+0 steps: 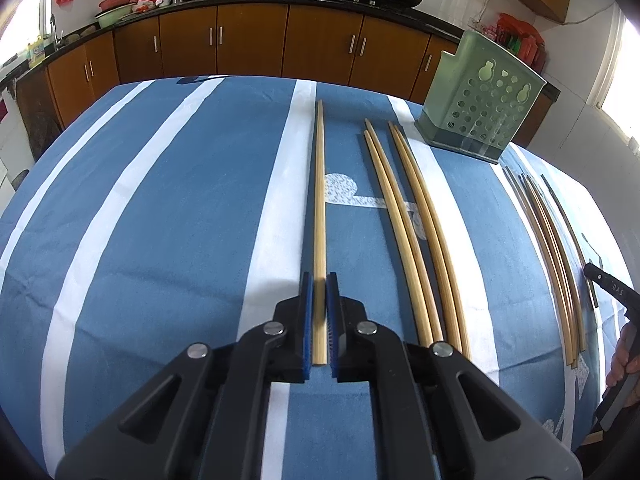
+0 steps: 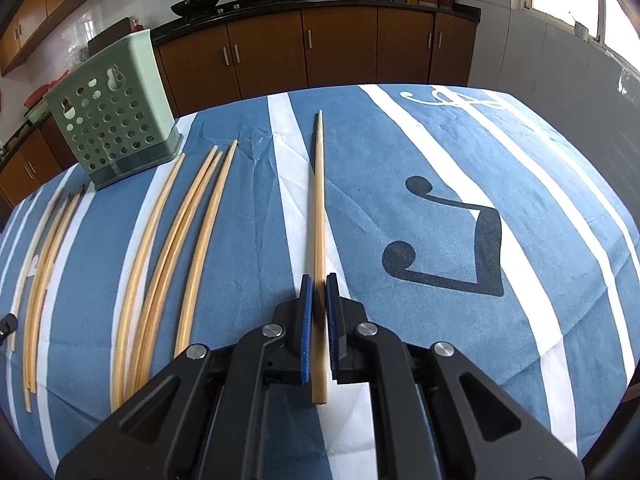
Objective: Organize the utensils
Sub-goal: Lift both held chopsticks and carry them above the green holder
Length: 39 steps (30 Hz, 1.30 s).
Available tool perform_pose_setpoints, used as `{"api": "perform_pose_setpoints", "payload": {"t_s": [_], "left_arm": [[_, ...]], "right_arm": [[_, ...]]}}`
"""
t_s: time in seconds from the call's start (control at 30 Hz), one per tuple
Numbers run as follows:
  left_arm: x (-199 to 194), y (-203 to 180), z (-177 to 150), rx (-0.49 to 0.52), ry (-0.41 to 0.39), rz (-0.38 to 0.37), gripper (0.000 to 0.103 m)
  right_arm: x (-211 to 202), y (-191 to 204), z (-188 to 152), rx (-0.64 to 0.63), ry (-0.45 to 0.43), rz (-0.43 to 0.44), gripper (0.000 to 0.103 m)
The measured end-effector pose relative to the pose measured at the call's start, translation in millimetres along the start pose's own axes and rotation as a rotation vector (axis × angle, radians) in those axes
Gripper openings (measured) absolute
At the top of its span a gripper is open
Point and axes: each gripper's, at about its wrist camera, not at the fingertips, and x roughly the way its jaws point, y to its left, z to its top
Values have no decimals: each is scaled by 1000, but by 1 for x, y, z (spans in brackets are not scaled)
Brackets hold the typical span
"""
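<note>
In the left wrist view my left gripper (image 1: 319,280) is shut on a long bamboo chopstick (image 1: 319,208) that points away along the blue striped tablecloth. In the right wrist view my right gripper (image 2: 319,282) is shut on another bamboo chopstick (image 2: 319,216), also pointing away. A green perforated utensil holder (image 1: 482,98) stands at the far right of the left view and at the far left of the right view (image 2: 114,108). Several loose chopsticks (image 1: 416,224) lie between the grippers, seen also in the right view (image 2: 180,248).
More chopsticks (image 1: 554,256) lie at the right edge of the left view, beside the other gripper's body (image 1: 612,292). Brown kitchen cabinets (image 1: 248,40) with woks on the counter run behind the table. The tablecloth (image 2: 460,184) extends to the right.
</note>
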Motion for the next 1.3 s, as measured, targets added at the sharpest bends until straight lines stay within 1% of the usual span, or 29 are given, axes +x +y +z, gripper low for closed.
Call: {"api": "perform_pose_setpoints", "payload": {"t_s": [0.1, 0.27, 0.6, 0.73, 0.9, 1.1, 1.3], "left_arm": [[-5, 2, 1, 2, 0, 14, 8], [-25, 3, 10, 1, -58, 14, 8], [-75, 5, 40, -26, -212, 1, 8], [-101, 6, 55, -35, -295, -9, 8], [-123, 4, 71, -26, -369, -9, 8], [-133, 2, 90, -14, -404, -2, 8], [-135, 1, 106, -16, -420, 5, 8]], "right_arm": [[-12, -3, -1, 2, -29, 9, 8], [-35, -11, 6, 20, -91, 24, 8], [-72, -17, 21, 40, -208, 34, 8], [-87, -17, 31, 46, -260, 42, 8], [-102, -14, 45, 36, -315, 47, 8], [-112, -5, 61, 12, -360, 46, 8], [-118, 2, 79, 0, -389, 48, 8]]}}
